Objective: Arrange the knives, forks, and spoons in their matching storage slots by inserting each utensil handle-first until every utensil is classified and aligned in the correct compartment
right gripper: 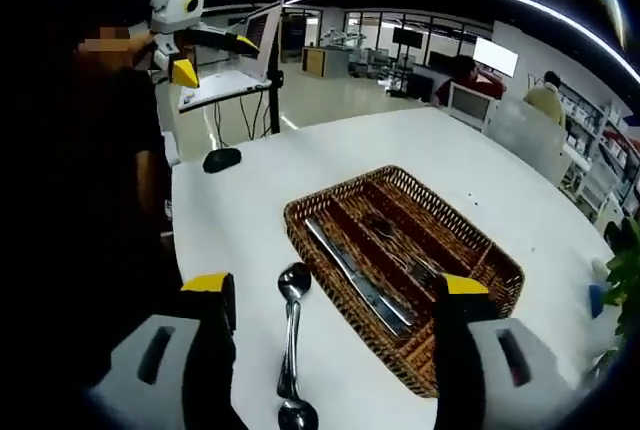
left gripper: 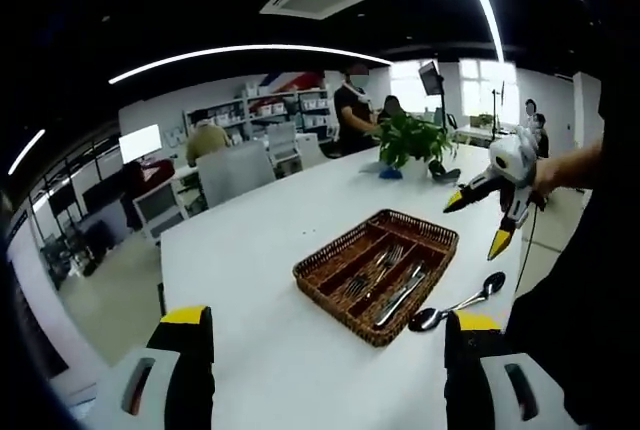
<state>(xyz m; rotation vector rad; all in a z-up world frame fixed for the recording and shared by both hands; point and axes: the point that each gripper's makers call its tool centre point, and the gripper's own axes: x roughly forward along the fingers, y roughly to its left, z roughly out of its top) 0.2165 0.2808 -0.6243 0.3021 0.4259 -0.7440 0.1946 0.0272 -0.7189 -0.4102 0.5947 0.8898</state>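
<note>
A brown wicker tray [left gripper: 305,273] [right gripper: 292,218] with long slots lies on the white table. Forks [left gripper: 378,268] [right gripper: 405,255] lie in a middle slot and a knife [left gripper: 401,295] [right gripper: 355,278] in an outer one. Beside the tray, spoons [left gripper: 455,306] [right gripper: 290,335] lie in a line on the table, a bowl at each end. My left gripper [left gripper: 330,318] [right gripper: 214,58] is open and empty, held back from the tray. My right gripper [right gripper: 337,285] [left gripper: 478,222] is open above the spoons and the tray's near side, holding nothing.
A potted plant [left gripper: 410,138] stands at the table's far end. A black mouse [right gripper: 221,159] lies near one table edge, with a laptop on a stand [right gripper: 255,40] beyond it. Chairs and several people are around the office.
</note>
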